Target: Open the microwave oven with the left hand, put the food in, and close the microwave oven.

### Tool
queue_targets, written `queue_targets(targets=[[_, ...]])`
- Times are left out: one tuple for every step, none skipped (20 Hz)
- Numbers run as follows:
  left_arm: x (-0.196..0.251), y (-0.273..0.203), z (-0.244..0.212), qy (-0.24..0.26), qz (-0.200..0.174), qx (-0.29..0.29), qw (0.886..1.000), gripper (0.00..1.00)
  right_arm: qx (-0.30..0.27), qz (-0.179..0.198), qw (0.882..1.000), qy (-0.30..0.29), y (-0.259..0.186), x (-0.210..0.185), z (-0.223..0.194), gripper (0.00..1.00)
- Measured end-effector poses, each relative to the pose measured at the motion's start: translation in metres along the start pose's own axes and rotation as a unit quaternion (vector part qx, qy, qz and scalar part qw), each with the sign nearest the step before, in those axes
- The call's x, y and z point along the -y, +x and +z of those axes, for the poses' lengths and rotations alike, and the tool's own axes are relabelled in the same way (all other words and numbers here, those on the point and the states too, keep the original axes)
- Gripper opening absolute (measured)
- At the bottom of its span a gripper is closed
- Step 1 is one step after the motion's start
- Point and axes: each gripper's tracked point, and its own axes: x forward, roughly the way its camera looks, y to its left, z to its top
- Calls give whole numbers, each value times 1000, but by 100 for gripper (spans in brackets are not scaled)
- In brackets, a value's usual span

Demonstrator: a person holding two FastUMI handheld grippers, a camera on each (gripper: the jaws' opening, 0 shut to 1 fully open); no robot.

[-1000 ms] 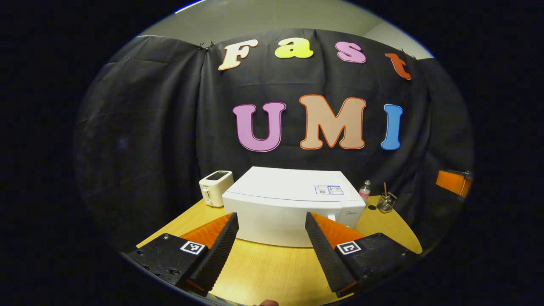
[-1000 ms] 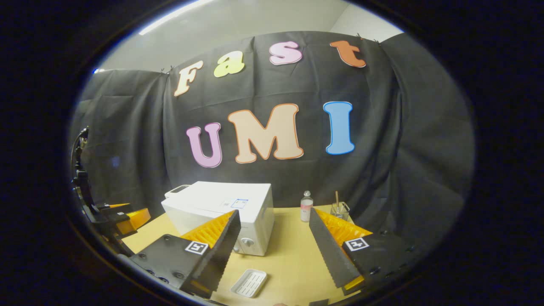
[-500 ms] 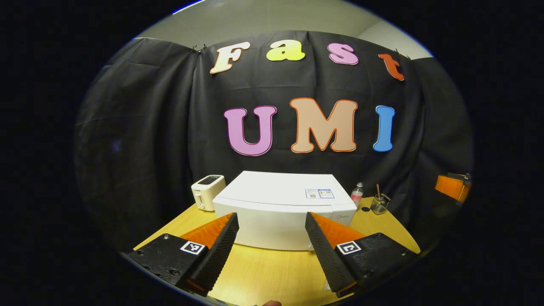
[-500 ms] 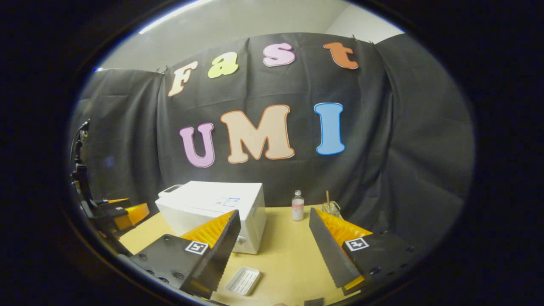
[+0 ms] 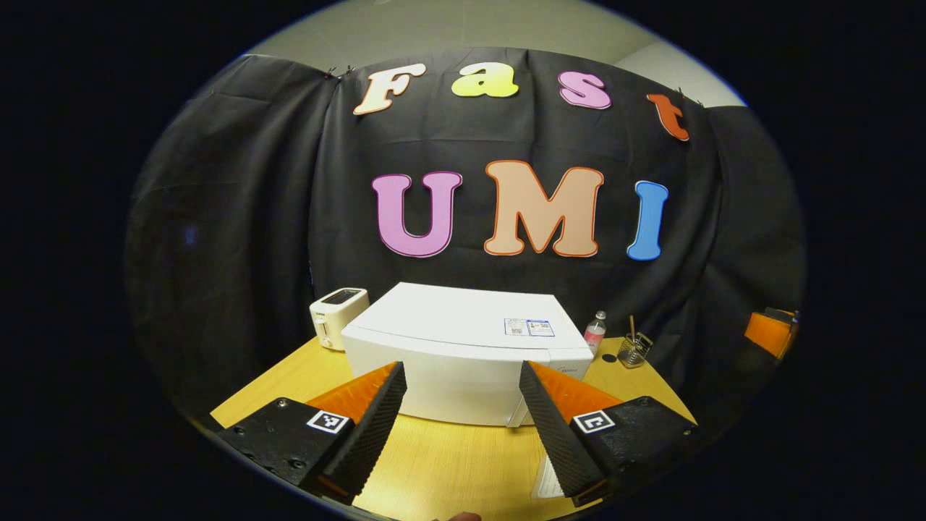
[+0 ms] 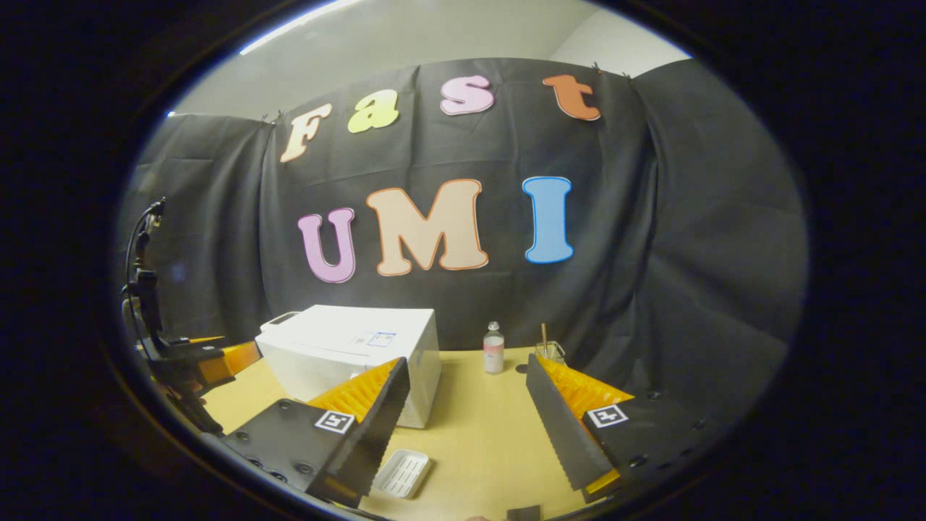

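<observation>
A white microwave oven [image 5: 463, 362] stands shut on the wooden table [image 5: 448, 463], seen head-on in the left gripper view and from its right side [image 6: 354, 354] in the right gripper view. My left gripper [image 5: 463, 420] hangs open in front of its door, apart from it. My right gripper [image 6: 466, 427] is open above the table to the right of the oven. A small white ribbed tray [image 6: 401, 472] lies on the table by my right gripper's left finger; its edge [image 5: 548, 481] peeks beside the left gripper's right finger. The left gripper [image 6: 210, 362] also appears at the far left of the right gripper view.
A white toaster [image 5: 336, 316] stands left of the oven. Behind the oven's right side are a small bottle [image 6: 493, 348] and a glass holder with a stick [image 6: 548, 350], seen too in the left gripper view as bottle [image 5: 595, 332] and holder [image 5: 632, 350].
Both views have drifted so the oven sits further left and a little lower; the tray's edge has come into the left gripper view. Both grippers stay open.
</observation>
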Motion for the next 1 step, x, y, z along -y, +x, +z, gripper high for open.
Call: queue_targets(targets=[[-2, 0, -1, -4, 3, -1, 1000, 97, 0, 0, 1000, 2, -1, 0, -1, 92]])
